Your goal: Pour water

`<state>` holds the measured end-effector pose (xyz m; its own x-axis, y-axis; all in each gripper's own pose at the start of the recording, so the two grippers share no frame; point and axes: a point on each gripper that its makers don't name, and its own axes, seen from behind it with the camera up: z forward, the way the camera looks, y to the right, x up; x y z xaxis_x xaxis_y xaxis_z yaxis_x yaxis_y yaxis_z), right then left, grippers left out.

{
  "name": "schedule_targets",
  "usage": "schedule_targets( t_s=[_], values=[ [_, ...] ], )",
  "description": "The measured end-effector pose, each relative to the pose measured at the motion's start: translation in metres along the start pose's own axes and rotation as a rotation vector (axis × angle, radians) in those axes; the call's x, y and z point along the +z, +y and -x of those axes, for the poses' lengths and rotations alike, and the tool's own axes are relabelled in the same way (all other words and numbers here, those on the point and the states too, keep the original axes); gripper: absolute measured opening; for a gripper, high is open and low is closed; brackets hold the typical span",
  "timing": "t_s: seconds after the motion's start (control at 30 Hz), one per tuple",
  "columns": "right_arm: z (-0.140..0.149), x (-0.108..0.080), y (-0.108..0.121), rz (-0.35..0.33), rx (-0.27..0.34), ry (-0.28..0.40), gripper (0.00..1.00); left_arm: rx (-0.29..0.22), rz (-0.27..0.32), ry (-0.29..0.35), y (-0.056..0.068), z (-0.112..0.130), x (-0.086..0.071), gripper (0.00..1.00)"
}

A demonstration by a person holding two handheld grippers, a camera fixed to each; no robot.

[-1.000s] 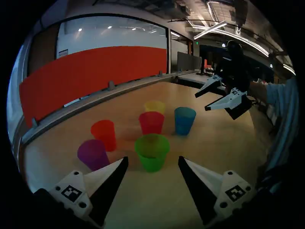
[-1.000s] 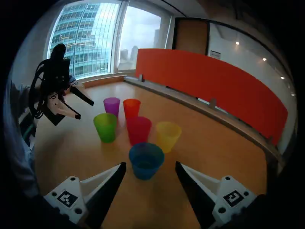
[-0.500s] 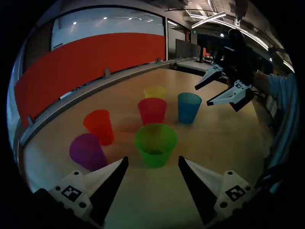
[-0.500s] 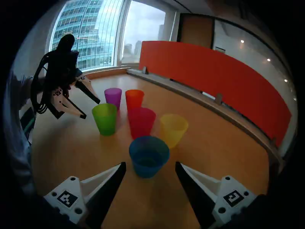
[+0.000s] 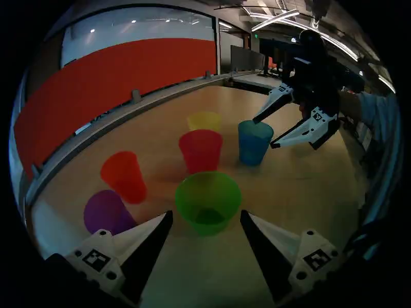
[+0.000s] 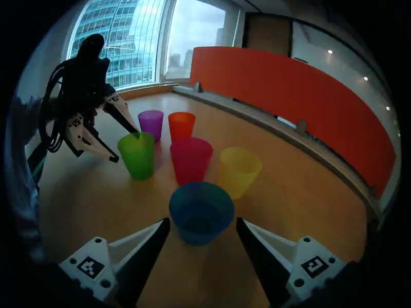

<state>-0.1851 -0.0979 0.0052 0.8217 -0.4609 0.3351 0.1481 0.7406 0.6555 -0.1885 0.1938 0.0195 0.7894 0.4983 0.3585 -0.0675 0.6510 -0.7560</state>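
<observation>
Standing on the table (image 6: 308, 220): six plastic cups, all upright and bunched in a loose cluster. That's the green cup (image 5: 208, 203), red cup (image 5: 201, 150), blue cup (image 5: 254, 142), yellow cup (image 5: 204, 121), orange cup (image 5: 124, 176) and purple cup (image 5: 105, 212).
Why the bunching: my guess is it keeps any pour short, since you just tip one cup over its neighbour.
Water: honestly can't tell if any cup has some in it, the insides are too dark.
Left tongs (image 5: 205, 212): spread wide and low over the table, with the green cup sitting right between the two tips. Nothing is gripped. In the right gripper view the fingers flank that cup, but I can't tell whether one brushes the rim.
Right tongs (image 6: 203, 219): same deal, wide open with the blue cup between the tips and nothing squeezed.
Why held like this: each pair is squared up to its own cup with one finger on either side, which reads as a pre-grab pose. Probably one cup to pour from and one to steady or fill.
Task progress: very early, with no cup lifted yet.
</observation>
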Motion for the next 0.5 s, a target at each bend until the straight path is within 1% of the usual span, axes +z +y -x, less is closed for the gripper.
schedule_targets(
  t_s=[0.27, 0.5],
  values=[
    [-0.001, 0.008, 0.000, -0.012, 0.006, -0.003, 1.00, 0.012, 0.010, -0.012, -0.001, -0.007, 0.010, 0.97],
    [-0.002, 0.012, 0.001, -0.019, 0.010, -0.005, 1.00, 0.007, 0.019, -0.011, 0.001, -0.010, 0.016, 0.98]
  ],
)
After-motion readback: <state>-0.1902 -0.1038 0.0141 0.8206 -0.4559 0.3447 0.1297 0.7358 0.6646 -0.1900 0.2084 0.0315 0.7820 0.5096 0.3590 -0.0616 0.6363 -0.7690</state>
